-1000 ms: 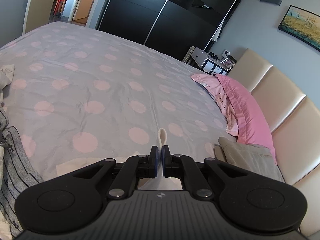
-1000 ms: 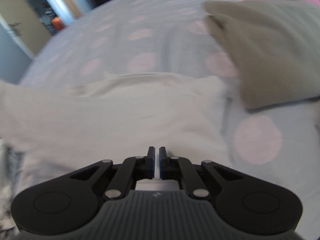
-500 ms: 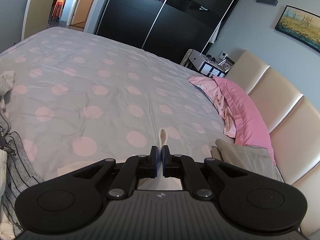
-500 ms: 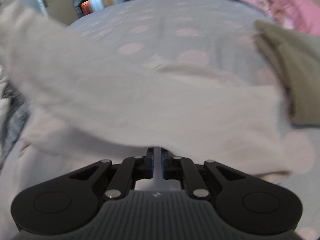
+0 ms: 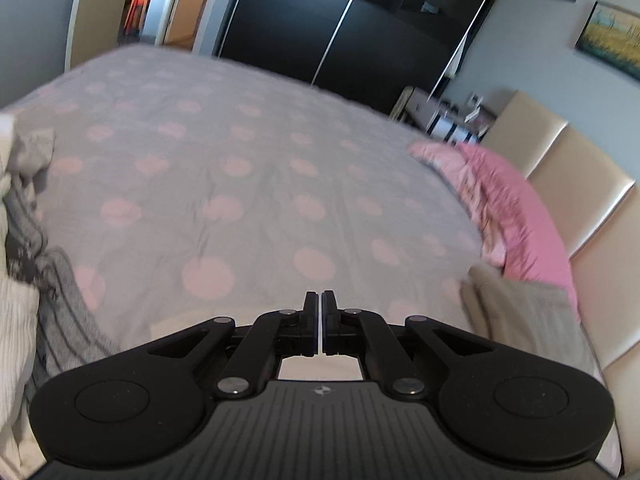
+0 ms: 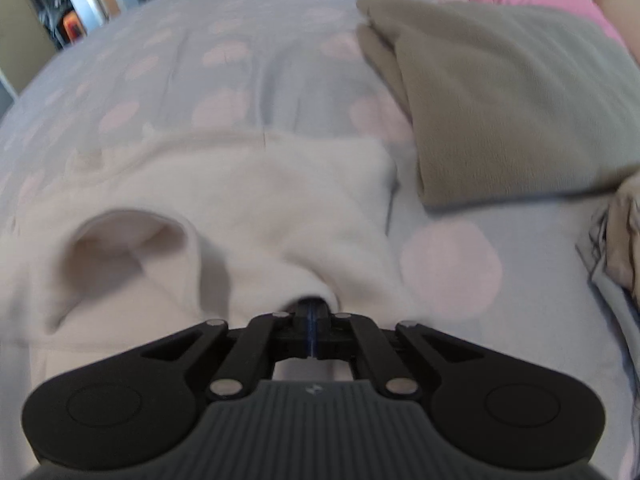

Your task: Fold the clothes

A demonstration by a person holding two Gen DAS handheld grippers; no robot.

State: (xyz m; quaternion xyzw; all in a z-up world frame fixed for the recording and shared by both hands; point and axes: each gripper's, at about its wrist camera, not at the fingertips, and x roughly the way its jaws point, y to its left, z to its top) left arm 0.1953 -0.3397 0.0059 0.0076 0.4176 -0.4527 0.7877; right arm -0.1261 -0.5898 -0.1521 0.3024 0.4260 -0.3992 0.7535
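Grey bedspread (image 5: 248, 184) with pink dots carries a cream garment (image 6: 248, 208) beside a folded tan one (image 6: 508, 100). Right claw (image 6: 311, 312) is clenched on the cream cloth; left claw (image 5: 321, 304) is clenched, pinching a pale sliver.

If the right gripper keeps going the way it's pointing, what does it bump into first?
Most likely the cream garment. The right gripper points steeply down, its shut tips already tucked under a fold of that cloth, so it would push straight into it. The folded tan garment lies off to the side.
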